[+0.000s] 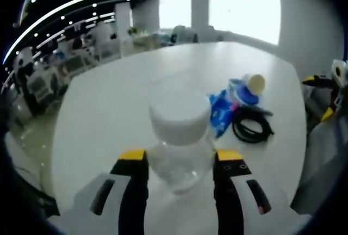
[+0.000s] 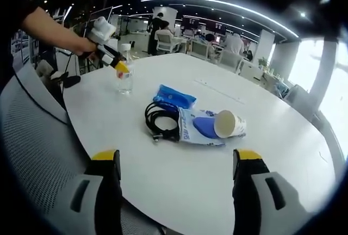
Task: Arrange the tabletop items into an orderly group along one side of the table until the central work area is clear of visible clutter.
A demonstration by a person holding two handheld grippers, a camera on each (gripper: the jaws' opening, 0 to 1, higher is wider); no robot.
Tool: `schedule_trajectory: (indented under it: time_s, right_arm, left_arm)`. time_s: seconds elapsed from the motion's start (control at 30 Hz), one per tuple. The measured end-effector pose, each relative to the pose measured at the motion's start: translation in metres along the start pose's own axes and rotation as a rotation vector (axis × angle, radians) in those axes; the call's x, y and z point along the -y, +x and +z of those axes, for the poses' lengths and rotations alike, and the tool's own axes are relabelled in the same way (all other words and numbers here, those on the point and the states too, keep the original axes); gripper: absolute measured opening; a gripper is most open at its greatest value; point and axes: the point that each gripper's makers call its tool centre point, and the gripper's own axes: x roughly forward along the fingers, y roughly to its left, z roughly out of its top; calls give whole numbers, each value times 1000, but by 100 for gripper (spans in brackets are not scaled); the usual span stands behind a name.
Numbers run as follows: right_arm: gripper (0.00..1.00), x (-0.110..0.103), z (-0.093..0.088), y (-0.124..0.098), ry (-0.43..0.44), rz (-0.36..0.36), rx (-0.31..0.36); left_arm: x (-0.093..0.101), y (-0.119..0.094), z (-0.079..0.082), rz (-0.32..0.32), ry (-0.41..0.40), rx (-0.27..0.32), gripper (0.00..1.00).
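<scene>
In the left gripper view the left gripper (image 1: 180,164) has its jaws clamped on a clear bottle (image 1: 179,137) w/ white cap, standing on the white table (image 1: 109,110). At 2 o'clock from it lie blue packets (image 1: 222,112), a tipped paper cup (image 1: 251,87) and a black cable (image 1: 251,125). In the right gripper view the right gripper (image 2: 176,161) is at 6 o'clock, jaws wide apart w/ nothing between, above the table edge.

Left gripper (image 1: 181,161) clamped, right gripper (image 2: 176,161) spread wide

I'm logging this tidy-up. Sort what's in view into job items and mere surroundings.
Job items: clear bottle between the left gripper jaws; black cable; blue packet; tipped paper cup; blue-and-white pouch; open right gripper.

Surroundings: mesh chair; white table; background desks and people.
</scene>
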Motion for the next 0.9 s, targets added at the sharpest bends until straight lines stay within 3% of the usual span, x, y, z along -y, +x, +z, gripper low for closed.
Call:
schedule_trajectory:
  time_s: [0.53, 0.9]
  right_arm:
    - [88, 7, 0, -2, 2, -30, 5]
    - [91, 8, -5, -1, 8, -38, -21]
  left_arm:
    - [-14, 6, 11, -2, -33, 18, 43]
    - [-29, 11, 27, 3, 19, 6, 43]
